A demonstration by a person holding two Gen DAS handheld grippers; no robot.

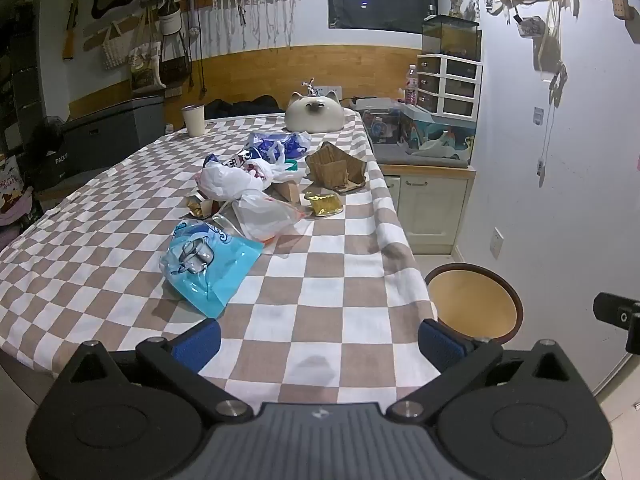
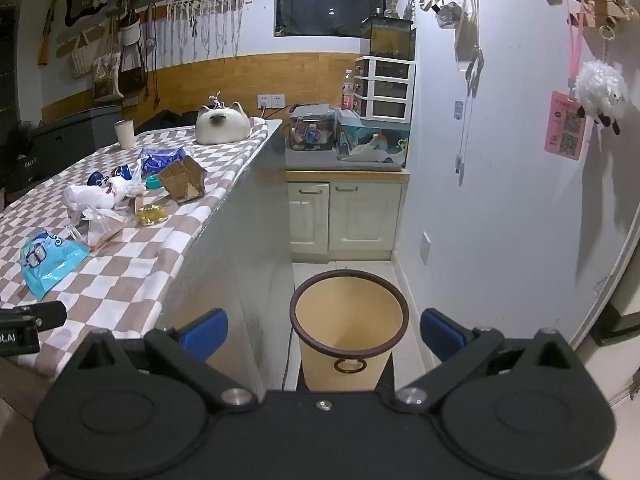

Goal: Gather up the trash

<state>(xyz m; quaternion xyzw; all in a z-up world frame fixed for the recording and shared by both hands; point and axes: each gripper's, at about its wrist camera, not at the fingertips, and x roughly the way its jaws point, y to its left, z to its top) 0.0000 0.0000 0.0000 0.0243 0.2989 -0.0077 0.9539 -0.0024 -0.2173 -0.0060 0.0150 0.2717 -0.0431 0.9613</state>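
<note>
Both grippers hang empty, fingers spread wide: the left gripper over the checked table, the right gripper over the bin. Trash sits at eleven o'clock: blue bag, white bags, cardboard. I judge collecting has not begun.

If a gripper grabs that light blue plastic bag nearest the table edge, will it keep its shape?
Probably not. The light blue bag looks like thin, crinkled film, so it would likely sag and crumple. Its glossy surface may slip, and it seems light.
</note>
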